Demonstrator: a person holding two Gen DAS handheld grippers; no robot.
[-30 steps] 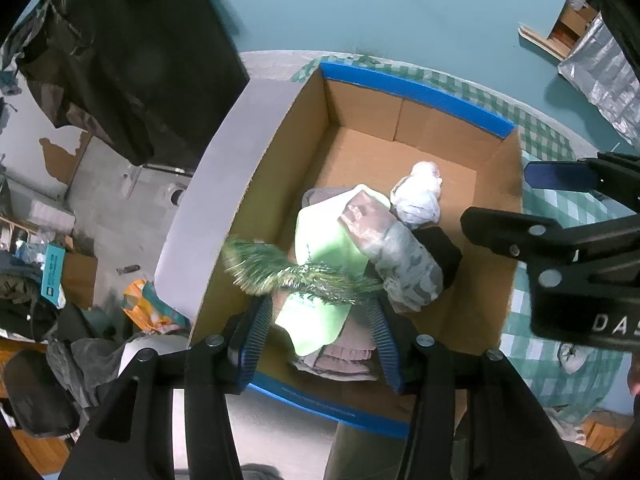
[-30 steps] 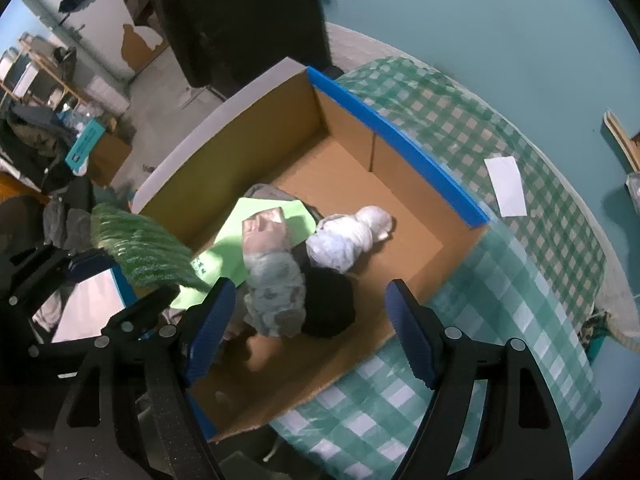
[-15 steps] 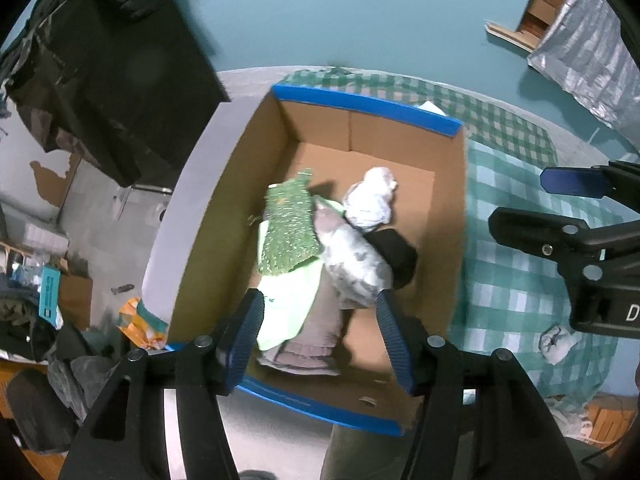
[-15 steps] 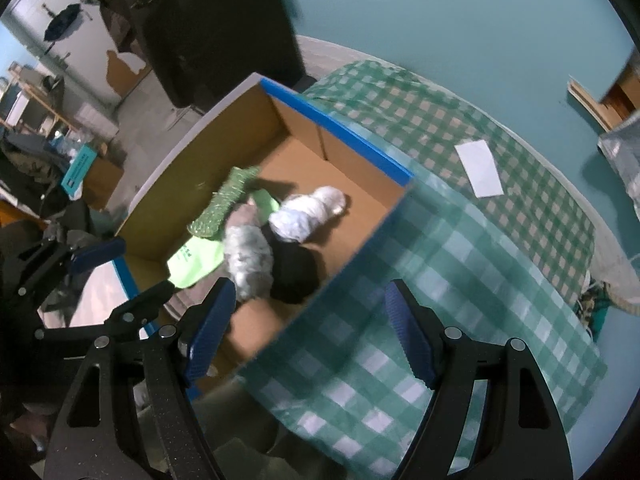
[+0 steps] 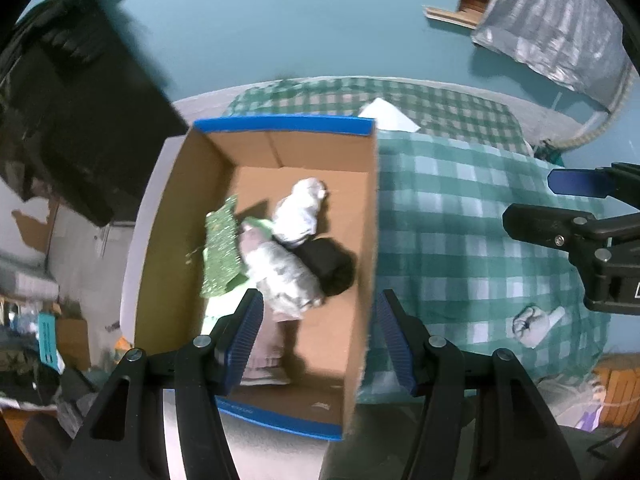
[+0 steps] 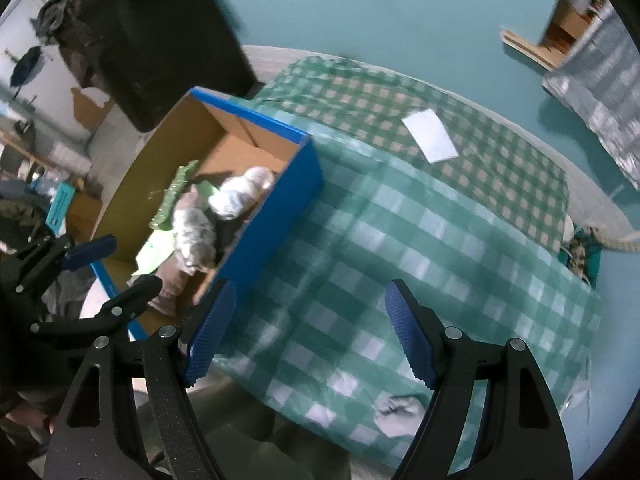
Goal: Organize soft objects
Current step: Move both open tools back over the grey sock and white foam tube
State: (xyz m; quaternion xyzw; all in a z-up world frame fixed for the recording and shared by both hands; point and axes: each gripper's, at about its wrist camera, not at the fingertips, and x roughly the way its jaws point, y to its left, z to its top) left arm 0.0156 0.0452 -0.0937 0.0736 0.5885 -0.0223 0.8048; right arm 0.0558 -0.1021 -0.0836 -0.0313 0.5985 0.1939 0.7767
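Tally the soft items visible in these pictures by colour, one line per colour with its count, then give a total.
White: 2, a bundle in the box and a glove on the checked cloth
Green: 2, a sparkly piece and a pale sheet
Grey patterned: 1
Black: 1
Pinkish: 1
Total: 7

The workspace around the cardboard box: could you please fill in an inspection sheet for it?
Surface: green checked cloth covers the table.
Job's things: cardboard box holds a green sparkly piece, white bundle, grey patterned bundle, black item and pinkish cloth; one pale sock lies on the cloth outside the box.
Clutter: white paper on the cloth.
Grippers: left hand-held gripper open, jaws just opened, nothing between them; right hand-held gripper open, empty.
Cables: nothing seen.
Surroundings: teal floor, dark furniture, silvery sheet.
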